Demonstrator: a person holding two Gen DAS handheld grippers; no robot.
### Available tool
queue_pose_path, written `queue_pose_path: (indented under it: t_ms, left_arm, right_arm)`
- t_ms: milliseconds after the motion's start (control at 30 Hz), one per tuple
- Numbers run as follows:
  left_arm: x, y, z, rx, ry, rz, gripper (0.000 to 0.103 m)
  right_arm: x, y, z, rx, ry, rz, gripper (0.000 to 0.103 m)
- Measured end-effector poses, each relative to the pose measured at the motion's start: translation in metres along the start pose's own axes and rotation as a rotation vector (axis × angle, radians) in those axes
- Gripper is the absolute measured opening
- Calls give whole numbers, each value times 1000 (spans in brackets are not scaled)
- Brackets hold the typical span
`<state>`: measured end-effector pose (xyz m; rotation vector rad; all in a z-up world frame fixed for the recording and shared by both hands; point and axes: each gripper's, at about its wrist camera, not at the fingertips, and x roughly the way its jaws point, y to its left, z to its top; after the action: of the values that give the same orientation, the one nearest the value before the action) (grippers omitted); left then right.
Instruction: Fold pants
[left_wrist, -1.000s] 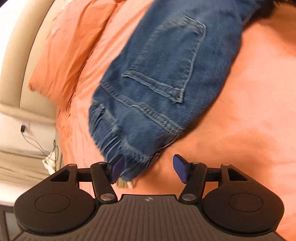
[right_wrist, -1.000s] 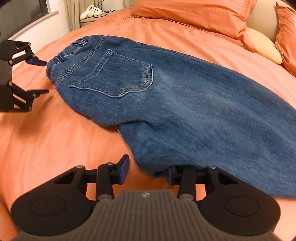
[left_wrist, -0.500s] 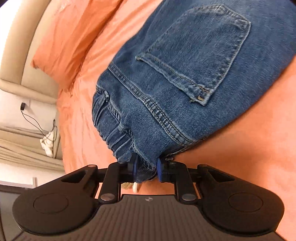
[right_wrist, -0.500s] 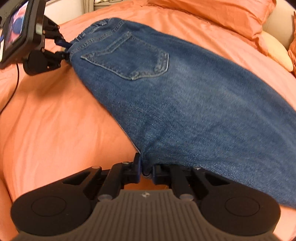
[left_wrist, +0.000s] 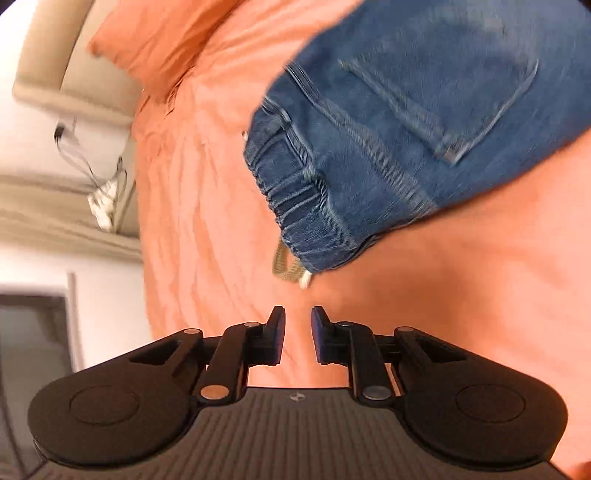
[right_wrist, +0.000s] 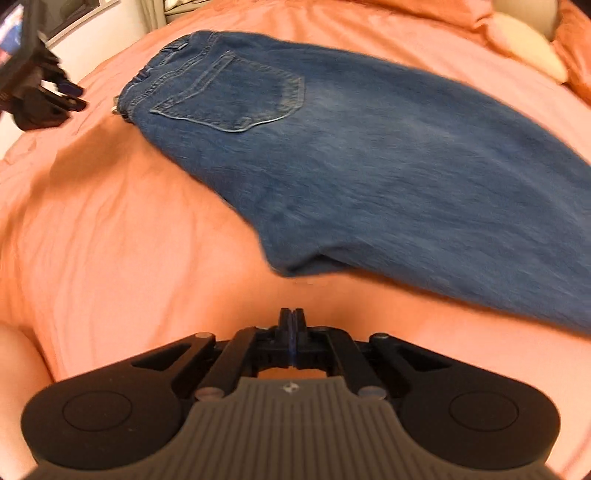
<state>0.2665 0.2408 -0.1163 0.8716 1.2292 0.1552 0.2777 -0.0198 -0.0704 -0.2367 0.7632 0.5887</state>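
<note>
Blue jeans (right_wrist: 369, 155) lie flat on the orange bedsheet (right_wrist: 110, 240), folded lengthwise, back pocket up. In the left wrist view their elastic waistband (left_wrist: 303, 206) is just ahead of my left gripper (left_wrist: 298, 321), which is slightly open, empty and clear of the cloth. My right gripper (right_wrist: 291, 317) is shut and empty, a short way back from the jeans' near edge (right_wrist: 295, 269). The left gripper also shows at the far left of the right wrist view (right_wrist: 48, 99), beside the waistband.
Orange pillows (left_wrist: 159, 48) and a cream one (right_wrist: 524, 55) lie at the head of the bed. A beige headboard (left_wrist: 55, 55) and a ledge with a white cable (left_wrist: 99, 192) stand beyond the bed's edge.
Both grippers let go of the jeans and pulled back. The left jaws opened a little; the right jaws closed fully on nothing. The jeans now rest on the bed.
</note>
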Motion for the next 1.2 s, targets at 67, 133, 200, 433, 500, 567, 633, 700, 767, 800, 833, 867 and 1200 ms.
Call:
queue_pose_path:
  t_ms: [67, 133, 200, 433, 500, 567, 633, 700, 767, 800, 833, 867, 1200]
  left_arm:
    - [-22, 4, 0, -59, -23, -57, 31]
    - [-44, -1, 1, -87, -52, -99, 33]
    - [-62, -5, 4, -110, -77, -134, 34]
    - [-106, -25, 24, -265, -159, -309, 45]
    - [-112, -29, 29, -325, -173, -370, 47]
    - [-112, -34, 32, -403, -177, -449, 48]
    - [-109, -39, 34, -496, -180, -540, 49]
    - [-102, -48, 34, -596, -189, -632, 50]
    - [-90, -58, 34, -699, -189, -713, 51]
    - [-83, -64, 34, -757, -186, -757, 51]
    - [-77, -69, 35, -800, -181, -787, 51]
    - [-71, -76, 38, -832, -176, -804, 51]
    - [-28, -119, 47, -1128, -172, -879, 52]
  right_arm:
    - [-15, -11, -8, 27, -16, -11, 0]
    - [-31, -25, -14, 72, -33, -16, 0]
    - [-49, -40, -21, 103, -64, -46, 0]
    - [-114, -109, -51, 251, -161, -150, 14]
    - [-130, -132, -61, 298, -178, -194, 22]
    - [-145, -156, -76, 345, -190, -234, 22]
    - [-158, -183, -91, 402, -197, -263, 23]
    - [-168, -211, -108, 477, -204, -281, 23]
    - [-176, -241, -126, 561, -216, -287, 32]
    - [-180, -255, -136, 605, -226, -288, 41]
    - [-184, -269, -145, 649, -239, -288, 43]
    - [-186, -283, -152, 689, -250, -289, 43]
    - [-192, -414, -221, 1146, -521, -249, 48]
